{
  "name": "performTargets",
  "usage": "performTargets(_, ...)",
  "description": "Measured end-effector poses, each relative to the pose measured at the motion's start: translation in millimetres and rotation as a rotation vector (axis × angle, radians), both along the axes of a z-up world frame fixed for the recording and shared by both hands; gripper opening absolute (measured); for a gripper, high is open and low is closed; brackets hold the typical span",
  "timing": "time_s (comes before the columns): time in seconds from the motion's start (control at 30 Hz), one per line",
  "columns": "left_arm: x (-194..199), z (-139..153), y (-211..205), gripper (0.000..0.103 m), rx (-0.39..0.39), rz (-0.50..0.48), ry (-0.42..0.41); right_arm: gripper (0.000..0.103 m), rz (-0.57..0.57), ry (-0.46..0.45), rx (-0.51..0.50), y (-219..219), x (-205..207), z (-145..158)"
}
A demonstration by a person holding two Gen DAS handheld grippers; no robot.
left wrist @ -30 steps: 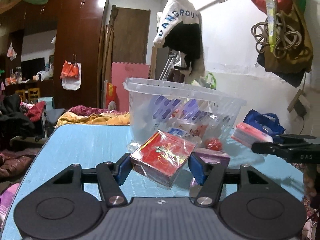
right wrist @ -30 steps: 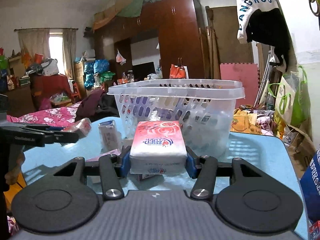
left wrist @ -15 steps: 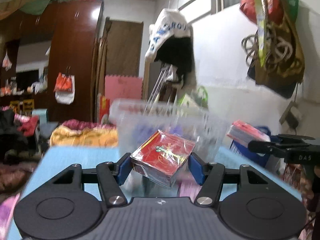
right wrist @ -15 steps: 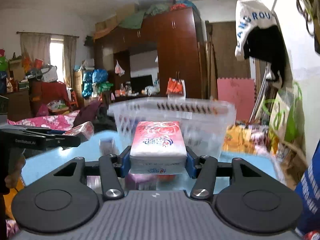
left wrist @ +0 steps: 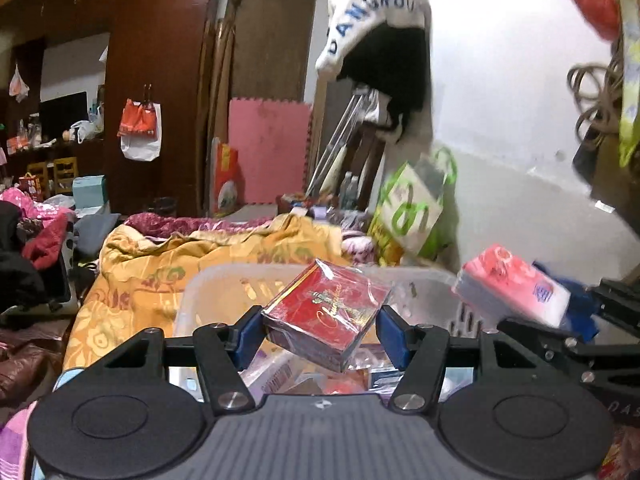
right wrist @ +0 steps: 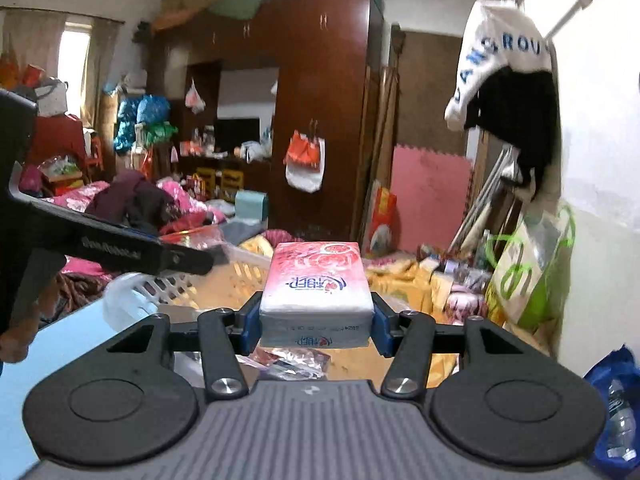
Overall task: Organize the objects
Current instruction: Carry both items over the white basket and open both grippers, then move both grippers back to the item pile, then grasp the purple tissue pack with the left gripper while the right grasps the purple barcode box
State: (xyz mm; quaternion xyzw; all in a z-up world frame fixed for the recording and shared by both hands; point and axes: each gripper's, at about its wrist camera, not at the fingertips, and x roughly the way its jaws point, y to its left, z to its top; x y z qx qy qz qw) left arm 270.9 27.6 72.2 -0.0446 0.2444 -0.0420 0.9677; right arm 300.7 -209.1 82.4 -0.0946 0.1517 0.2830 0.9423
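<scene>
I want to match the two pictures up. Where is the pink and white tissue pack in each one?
Left wrist view: the tissue pack is at the right edge, held by the right gripper, past the basket's rim.
Right wrist view: the tissue pack is in the middle, clamped between the right gripper's blue pads, over the basket.
Shared landmark: the white hooded jacket hanging on the wall.
</scene>
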Motion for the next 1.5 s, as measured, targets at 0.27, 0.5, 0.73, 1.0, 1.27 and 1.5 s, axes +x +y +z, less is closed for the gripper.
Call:
performTargets(0.27, 4, -6, 2, 0.075, 0.038, 0.031, -0.017, 0.083, -0.015, -0.021, 0.012, -5, -1, -10)
performTargets(0.5, -94, -10, 9, 0.088, 0.0, -0.042, -0.153, 0.103, 0.076, -0.066, 0.113, -44, -66, -22)
performTargets(0.73, -177, -93, -14, 0.093, 0.026, -0.118, -0.076, 0.103, 0.152, 0.066, 0.032, -38, -93, -88)
performTargets(1.0, -159, -123, -31, 0.089, 0.103, -0.143, 0.05, 0.088, 0.203, 0.181, 0.005, -18, -65, -93)
performTargets(1.27, -165, -130, -23, 0.05, 0.121, -0.113, 0.059, 0.085, 0.272, 0.271, 0.022, -21, -70, -109)
performTargets(1.5, -185, -133, -4, 0.05, 0.118, -0.104, 0.043, 0.082, 0.276, 0.28, -0.059, -2, -72, -116)
